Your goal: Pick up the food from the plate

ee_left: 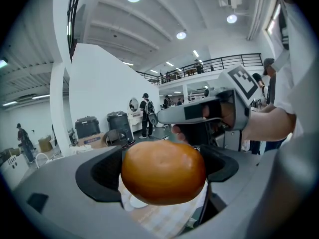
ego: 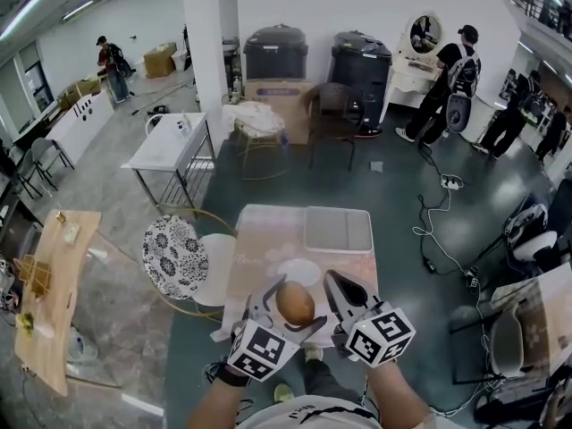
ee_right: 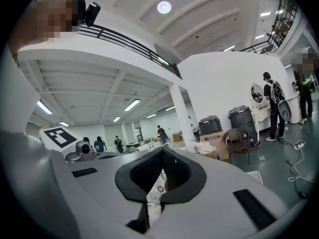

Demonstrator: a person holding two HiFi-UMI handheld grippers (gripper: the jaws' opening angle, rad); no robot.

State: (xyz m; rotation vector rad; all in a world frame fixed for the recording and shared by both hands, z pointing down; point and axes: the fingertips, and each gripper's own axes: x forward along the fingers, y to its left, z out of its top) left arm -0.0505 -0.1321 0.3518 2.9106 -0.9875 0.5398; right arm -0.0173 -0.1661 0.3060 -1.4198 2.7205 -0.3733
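A round golden-brown bun is raised above the table, and my left gripper is shut on it. In the left gripper view the bun fills the space between the dark pads. The white plate lies on the pink checked tablecloth just beyond the bun and looks bare. My right gripper hovers beside the bun on its right, above the plate's near edge. Its jaws are shut with nothing between them.
A grey tray lies at the table's far right. A black-and-white patterned chair and a white seat stand at the table's left. Several people stand further off, and cables run over the floor on the right.
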